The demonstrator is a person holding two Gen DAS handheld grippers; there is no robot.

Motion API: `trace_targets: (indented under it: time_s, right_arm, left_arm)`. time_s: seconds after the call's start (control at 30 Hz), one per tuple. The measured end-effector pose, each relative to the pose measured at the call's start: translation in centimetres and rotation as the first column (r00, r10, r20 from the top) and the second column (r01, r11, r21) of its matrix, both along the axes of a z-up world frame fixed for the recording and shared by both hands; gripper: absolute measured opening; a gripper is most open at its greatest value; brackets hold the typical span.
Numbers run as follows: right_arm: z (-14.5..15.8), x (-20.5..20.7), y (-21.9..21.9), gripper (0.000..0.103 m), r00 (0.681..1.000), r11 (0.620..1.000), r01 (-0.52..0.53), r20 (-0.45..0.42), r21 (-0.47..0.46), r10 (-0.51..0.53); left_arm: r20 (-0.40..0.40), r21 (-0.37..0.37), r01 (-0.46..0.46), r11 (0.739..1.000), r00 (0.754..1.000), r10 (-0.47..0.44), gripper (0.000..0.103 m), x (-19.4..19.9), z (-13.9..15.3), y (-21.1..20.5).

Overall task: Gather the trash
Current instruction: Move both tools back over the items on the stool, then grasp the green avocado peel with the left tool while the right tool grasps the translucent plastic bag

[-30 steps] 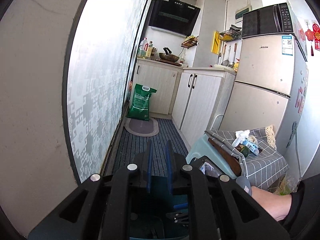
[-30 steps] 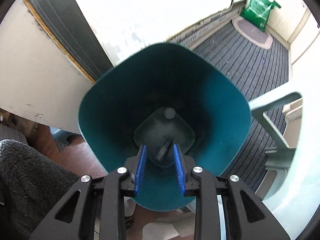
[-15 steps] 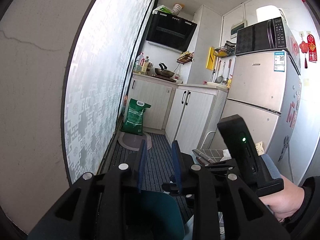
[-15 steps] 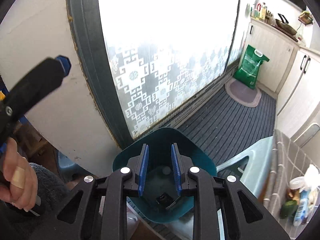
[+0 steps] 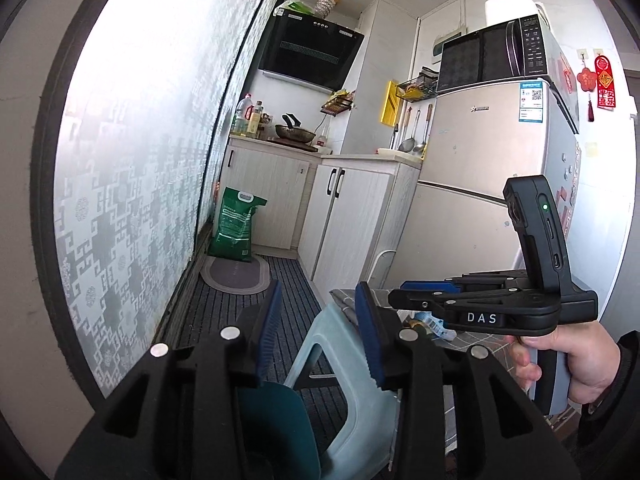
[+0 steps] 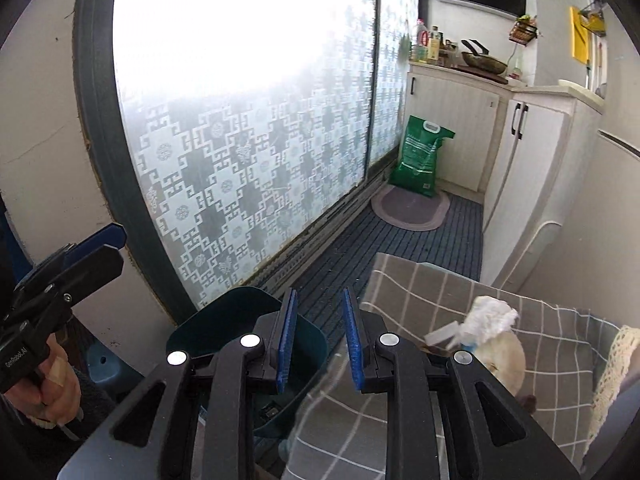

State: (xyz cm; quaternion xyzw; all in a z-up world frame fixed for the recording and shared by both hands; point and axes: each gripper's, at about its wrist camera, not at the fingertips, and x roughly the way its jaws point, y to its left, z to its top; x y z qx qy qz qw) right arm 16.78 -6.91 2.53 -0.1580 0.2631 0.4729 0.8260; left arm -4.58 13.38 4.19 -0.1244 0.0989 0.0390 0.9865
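Between the two wrists stands a dark teal bin (image 6: 240, 320), its rim also low in the left wrist view as the bin (image 5: 276, 420). My right gripper (image 6: 316, 340) is open above the bin's right edge, with nothing between its blue pads. On the checked cloth (image 6: 420, 292) to its right lie a crumpled white tissue (image 6: 490, 316), a small clear cup (image 6: 440, 334) and a round cream item (image 6: 506, 356). My left gripper (image 5: 316, 320) has its jaws opening, empty, above the bin. Each view shows the other gripper: right gripper (image 5: 400, 292), left gripper (image 6: 110, 246).
A pale blue plastic stool (image 5: 320, 344) stands by the bin. A frosted patterned sliding door (image 6: 240, 140) runs along the left. Farther off are a green sack (image 5: 236, 224), an oval mat (image 5: 236, 276), white cabinets (image 5: 352, 212) and a fridge (image 5: 480, 184) with a microwave on top.
My right gripper has risen out of the bin and tipped up toward the cloth-covered surface. The left gripper's jaws have spread apart and its view has lifted slightly.
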Motion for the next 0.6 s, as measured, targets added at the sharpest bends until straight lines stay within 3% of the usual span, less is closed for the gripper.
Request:
trace_targets:
  time_s: [0.37, 0.5, 0.6]
  right_arm:
    - [0.6, 4.0, -9.4, 0.045, 0.984, 0.980, 0.176, -0.021, 0.096, -0.175]
    - [0.0, 4.7, -11.2, 0.047, 0.981, 0.976, 0.194, -0.034, 0.095, -0.192]
    - [-0.7, 5.4, -12.5, 0.047, 0.978, 0.975, 0.207, -0.049, 0.083, -0.203]
  left_arm:
    - [-0.058, 0.045, 0.105, 0.993, 0.993, -0.103, 0.052, 4.9, -1.0, -5.9]
    - [-0.111, 0.046, 0.151, 0.987, 0.983, -0.145, 0.054, 7.4, -1.7, -7.4]
    - [-0.164, 0.089, 0.158, 0.983, 0.976, -0.142, 0.058, 9.4, -2.6, -8.8]
